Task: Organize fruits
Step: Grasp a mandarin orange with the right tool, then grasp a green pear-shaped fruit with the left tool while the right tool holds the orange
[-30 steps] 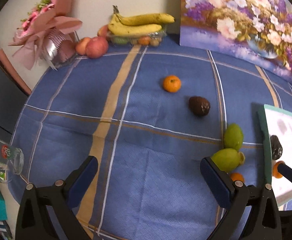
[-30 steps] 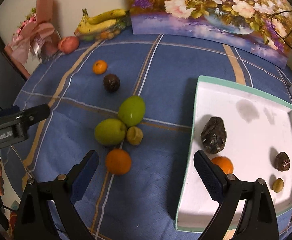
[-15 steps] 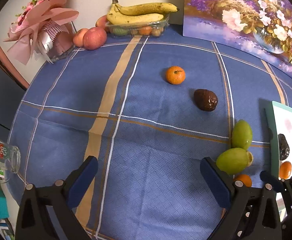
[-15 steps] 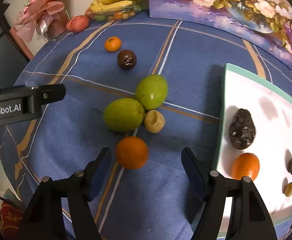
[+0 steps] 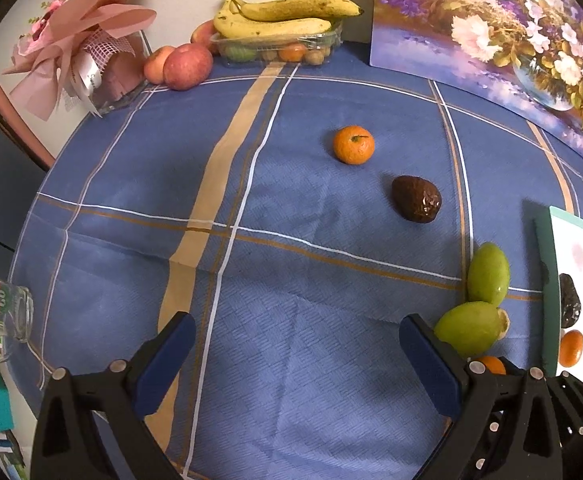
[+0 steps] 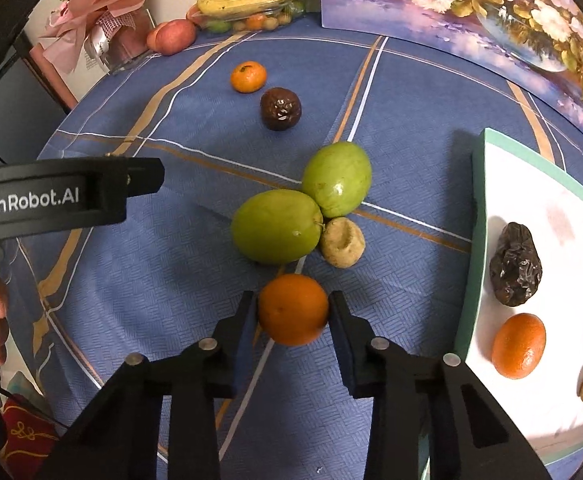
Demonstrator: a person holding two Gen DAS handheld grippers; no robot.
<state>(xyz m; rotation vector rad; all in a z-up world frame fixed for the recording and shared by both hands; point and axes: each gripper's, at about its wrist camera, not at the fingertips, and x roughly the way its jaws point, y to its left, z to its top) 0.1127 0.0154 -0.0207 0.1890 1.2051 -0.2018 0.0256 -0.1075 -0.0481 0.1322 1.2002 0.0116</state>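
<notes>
My right gripper (image 6: 293,312) is shut on an orange (image 6: 293,309) on the blue cloth, both pads against its sides. Just beyond it lie two green fruits (image 6: 277,226) (image 6: 337,179) and a small tan fruit (image 6: 342,242). Farther off are a small orange (image 6: 248,76) and a dark brown fruit (image 6: 280,108). The white tray (image 6: 476,216) at the right holds an orange (image 6: 518,346), a dark wrinkled fruit (image 6: 515,270) and small pieces. My left gripper (image 5: 297,354) is open and empty above bare cloth, left of the green fruits (image 5: 469,328).
Bananas on a clear fruit box (image 5: 279,46), apples (image 5: 187,66) and a pink bouquet (image 5: 79,48) stand along the far edge. A flower painting (image 5: 491,40) leans at the back right. A glass (image 5: 1,312) sits at the table's left edge.
My right gripper has moved forward and closed its fingers on the near orange. My left gripper has shifted slightly and stays open.
</notes>
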